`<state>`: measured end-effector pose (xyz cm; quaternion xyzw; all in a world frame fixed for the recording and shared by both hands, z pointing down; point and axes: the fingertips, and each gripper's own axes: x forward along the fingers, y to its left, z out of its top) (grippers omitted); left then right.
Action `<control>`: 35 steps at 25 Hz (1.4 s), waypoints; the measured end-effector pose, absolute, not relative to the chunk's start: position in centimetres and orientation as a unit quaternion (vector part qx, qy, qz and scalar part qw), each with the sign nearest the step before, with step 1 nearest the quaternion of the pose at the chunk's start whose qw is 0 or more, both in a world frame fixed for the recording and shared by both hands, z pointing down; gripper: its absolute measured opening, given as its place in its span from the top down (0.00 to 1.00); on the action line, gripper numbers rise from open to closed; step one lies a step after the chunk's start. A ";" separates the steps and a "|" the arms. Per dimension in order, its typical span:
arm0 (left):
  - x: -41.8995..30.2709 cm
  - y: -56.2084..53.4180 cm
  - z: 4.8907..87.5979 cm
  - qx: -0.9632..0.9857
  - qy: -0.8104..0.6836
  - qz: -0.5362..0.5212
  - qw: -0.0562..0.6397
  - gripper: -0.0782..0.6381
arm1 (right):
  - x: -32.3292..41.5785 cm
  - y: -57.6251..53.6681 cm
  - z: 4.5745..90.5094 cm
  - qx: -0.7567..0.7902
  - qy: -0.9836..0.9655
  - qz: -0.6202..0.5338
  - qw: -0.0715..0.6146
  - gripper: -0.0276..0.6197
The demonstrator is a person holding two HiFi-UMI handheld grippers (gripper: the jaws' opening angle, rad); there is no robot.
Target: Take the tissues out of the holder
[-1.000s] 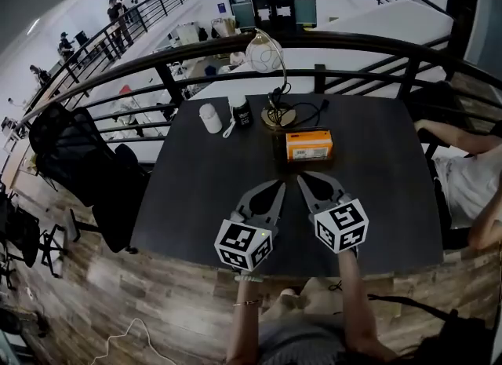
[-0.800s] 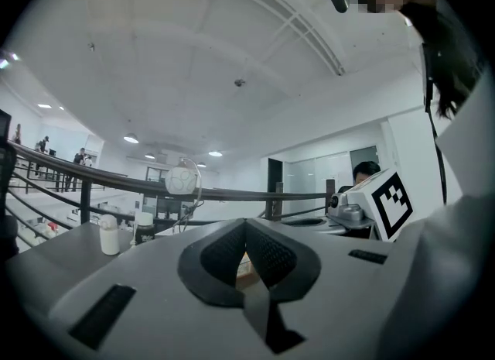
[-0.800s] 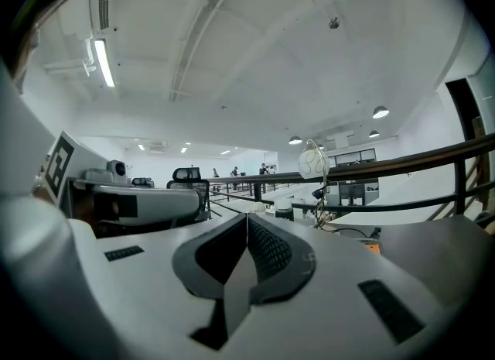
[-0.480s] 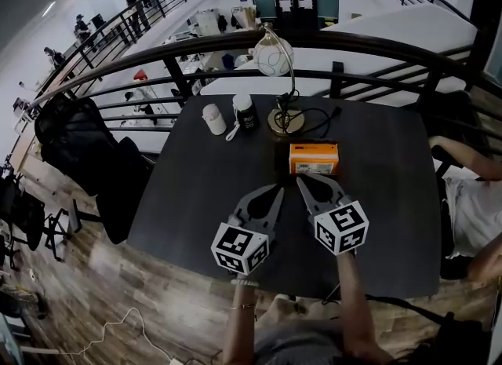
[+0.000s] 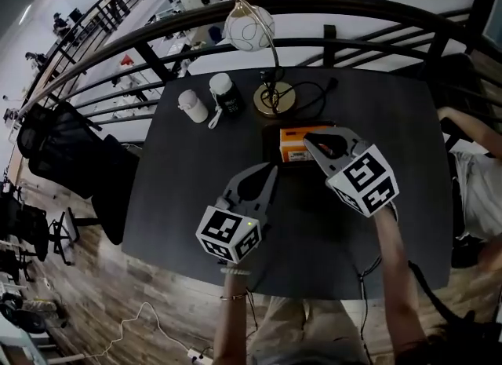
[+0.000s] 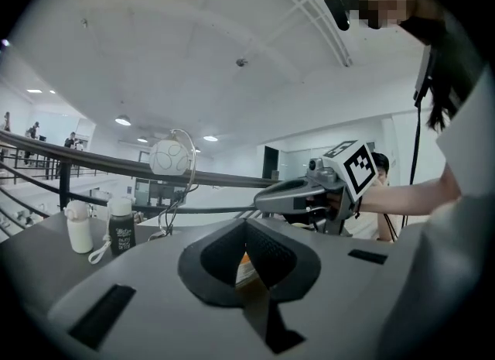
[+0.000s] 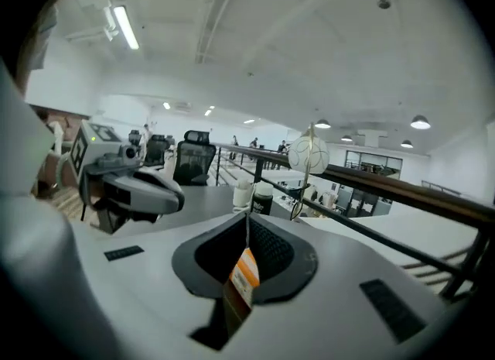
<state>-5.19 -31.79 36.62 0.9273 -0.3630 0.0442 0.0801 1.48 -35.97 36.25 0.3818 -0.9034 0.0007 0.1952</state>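
An orange tissue pack (image 5: pixel 292 145) lies in a dark holder (image 5: pixel 272 143) on the black table (image 5: pixel 188 175), just in front of the lamp's base. My right gripper (image 5: pixel 308 138) hovers over the pack's right part with its tip above it, jaws together and nothing visibly pinched. In the right gripper view the orange pack (image 7: pixel 246 273) shows below the closed jaws (image 7: pixel 247 215). My left gripper (image 5: pixel 273 166) sits a little nearer and to the left of the holder, jaws together and empty. The pack (image 6: pixel 244 267) shows through its closed tip (image 6: pixel 246 221).
Behind the holder stand a brass lamp (image 5: pixel 273 98) with a globe shade (image 5: pixel 250 25), a cable, a dark jar (image 5: pixel 227 93) and a white bottle (image 5: pixel 191 106). A black railing (image 5: pixel 369 6) runs behind the table. A black chair (image 5: pixel 67 155) stands left, a person (image 5: pixel 474 175) sits right.
My right gripper has moved forward from beside the left one to above the tissue pack. The left gripper stays about where it was. The head view has tilted.
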 end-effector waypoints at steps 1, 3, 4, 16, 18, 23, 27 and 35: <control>-5.1 -32.4 36.7 0.930 -0.355 0.047 0.079 0.88 | 1.6 -36.3 36.6 0.368 -0.903 -0.012 0.222 0.93; -5.1 -33.5 37.2 0.934 -0.345 0.057 0.075 0.88 | 1.5 -36.9 37.8 0.337 -0.902 -0.024 0.270 0.93; -5.1 -34.1 37.5 0.934 -0.343 0.064 0.070 0.88 | 1.3 -37.2 38.6 0.321 -0.901 -0.023 0.292 0.93; -4.6 -37.8 41.2 0.941 -0.310 0.094 0.096 0.88 | 1.2 -40.5 48.0 0.209 -0.859 0.005 0.467 0.76; -4.5 -38.1 41.5 0.941 -0.307 0.096 0.101 0.88 | 1.3 -40.8 48.8 0.201 -0.852 0.010 0.482 0.76; -4.6 -38.2 41.5 0.940 -0.311 0.099 0.103 0.88 | 1.3 -40.3 50.0 0.181 -0.836 0.013 0.518 0.76; -4.9 -37.9 41.7 0.938 -0.315 0.099 0.104 0.88 | 1.5 -40.7 50.7 0.191 -0.827 0.001 0.528 0.77; -4.9 -37.4 42.3 0.937 -0.317 0.103 0.108 0.88 | 1.6 -41.0 50.2 0.190 -0.833 -0.020 0.519 0.91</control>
